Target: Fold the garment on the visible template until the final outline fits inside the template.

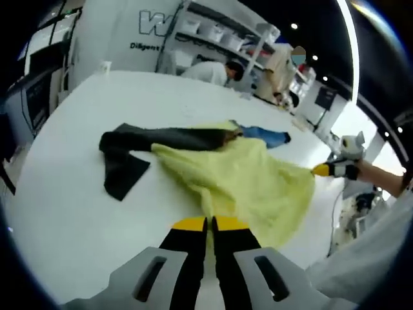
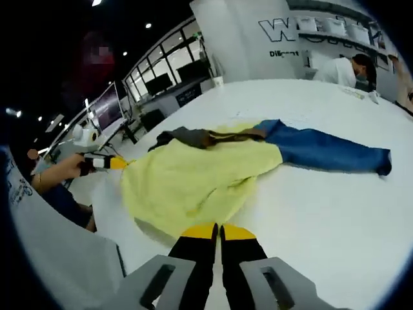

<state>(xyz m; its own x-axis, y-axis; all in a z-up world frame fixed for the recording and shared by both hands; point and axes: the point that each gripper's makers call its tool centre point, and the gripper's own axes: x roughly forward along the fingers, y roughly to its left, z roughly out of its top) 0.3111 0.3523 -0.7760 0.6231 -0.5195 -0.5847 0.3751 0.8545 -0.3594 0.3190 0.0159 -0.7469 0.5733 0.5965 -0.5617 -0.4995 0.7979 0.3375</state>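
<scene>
Three garments are lying on the white table (image 1: 77,213): a yellow fleecy cloth (image 1: 248,181) overlapping a black-and-brown garment (image 1: 161,139) and blue jeans (image 2: 322,150), near the table's front edge. The left gripper (image 1: 210,224) and right gripper (image 2: 218,230) are each pinching the yellow cloth's hem, jaws pressed together.

White pillar (image 1: 116,32) with lettering, storage shelves (image 1: 219,35), ceiling spotlights (image 2: 148,26), row of desk monitors (image 2: 155,84)
</scene>
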